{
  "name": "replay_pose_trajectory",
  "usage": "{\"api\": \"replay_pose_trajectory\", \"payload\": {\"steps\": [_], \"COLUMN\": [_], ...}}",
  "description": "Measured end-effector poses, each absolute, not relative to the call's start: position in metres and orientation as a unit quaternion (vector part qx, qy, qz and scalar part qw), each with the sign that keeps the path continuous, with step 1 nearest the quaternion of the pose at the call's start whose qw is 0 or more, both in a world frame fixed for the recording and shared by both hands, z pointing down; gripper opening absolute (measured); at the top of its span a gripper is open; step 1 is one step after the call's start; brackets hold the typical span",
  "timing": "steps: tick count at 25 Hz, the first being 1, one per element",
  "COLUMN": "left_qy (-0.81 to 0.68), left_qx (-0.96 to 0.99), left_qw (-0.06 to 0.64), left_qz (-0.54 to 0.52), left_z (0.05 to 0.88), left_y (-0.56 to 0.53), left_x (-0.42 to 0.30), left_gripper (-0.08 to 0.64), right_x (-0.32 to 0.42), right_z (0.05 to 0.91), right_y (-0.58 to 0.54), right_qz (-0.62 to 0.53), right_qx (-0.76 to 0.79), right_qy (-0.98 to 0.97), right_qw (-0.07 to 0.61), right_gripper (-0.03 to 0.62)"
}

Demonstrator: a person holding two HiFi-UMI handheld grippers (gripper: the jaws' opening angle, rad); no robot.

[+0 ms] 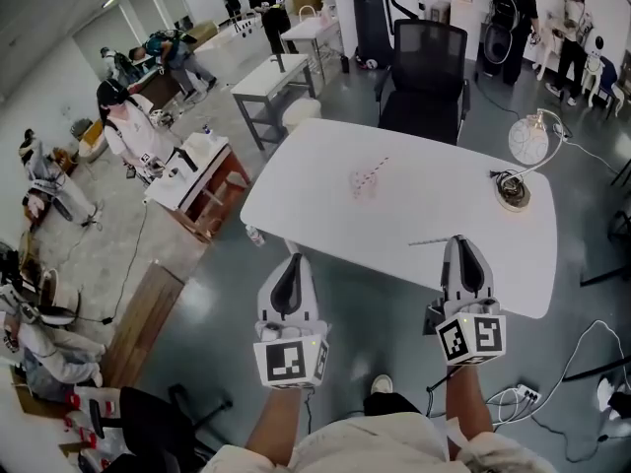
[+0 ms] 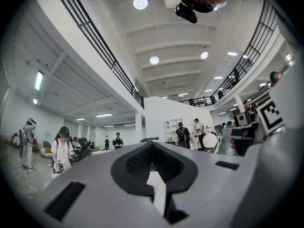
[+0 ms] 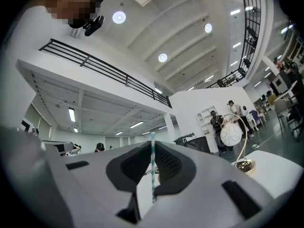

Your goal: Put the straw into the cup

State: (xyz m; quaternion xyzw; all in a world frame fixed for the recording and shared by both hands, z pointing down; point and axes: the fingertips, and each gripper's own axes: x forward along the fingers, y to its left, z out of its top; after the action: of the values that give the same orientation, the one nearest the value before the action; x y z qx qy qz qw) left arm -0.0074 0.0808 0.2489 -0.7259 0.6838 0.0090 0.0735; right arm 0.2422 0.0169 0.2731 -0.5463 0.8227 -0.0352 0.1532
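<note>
**Straw gripped, cup not yet reached**

In the head view, the left gripper (image 1: 290, 262) hung off the near edge of the white bench (image 1: 325, 156), over the grey floor at about 7 o'clock from the cup. Its own view showed the fingers drawn together at the tips with nothing caught between them. Only a sliver of the pale bench showed through the slot below.

The clear cup (image 1: 363, 185) stood near the middle of the bench, well apart from both grippers. A thin red-striped line (image 1: 378, 168) slanted up from it toward 1 o'clock. It may have been another straw, but whether it sat inside the cup or lay beside it could not be told.

The right gripper (image 1: 463, 243) sat at the near edge of the bench, at about 4 o'clock from the cup. Its fingers were pinched almost fully together on the green-and-white striped straw (image 3: 152, 167). In the head view the straw (image 1: 430, 241) stuck out sideways toward 9 o'clock.

At 1 o'clock from this gripper stood a desk lamp (image 1: 512, 191), clear of the direct line to the cup.

Judging by this, the pick-up was done. What remained was carrying the straw across to the cup, tipping it end-down over the rim, lowering it in and letting go.
</note>
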Motion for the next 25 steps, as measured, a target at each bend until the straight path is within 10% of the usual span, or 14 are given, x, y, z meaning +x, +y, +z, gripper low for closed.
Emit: {"api": "replay_pose_trajectory", "payload": {"steps": [25], "left_qy": [0.679], "left_qx": [-0.730], "left_qw": [0.070], "left_qz": [0.013], "left_z": [0.266], "left_y": [-0.059], "left_x": [-0.052], "left_gripper": [0.003], "right_x": [0.191], "right_z": [0.280], "right_y": [-0.120], "right_qz": [-0.040], "right_qx": [-0.548], "right_qy": [0.824], "right_qw": [0.142], "right_gripper": [0.023]}}
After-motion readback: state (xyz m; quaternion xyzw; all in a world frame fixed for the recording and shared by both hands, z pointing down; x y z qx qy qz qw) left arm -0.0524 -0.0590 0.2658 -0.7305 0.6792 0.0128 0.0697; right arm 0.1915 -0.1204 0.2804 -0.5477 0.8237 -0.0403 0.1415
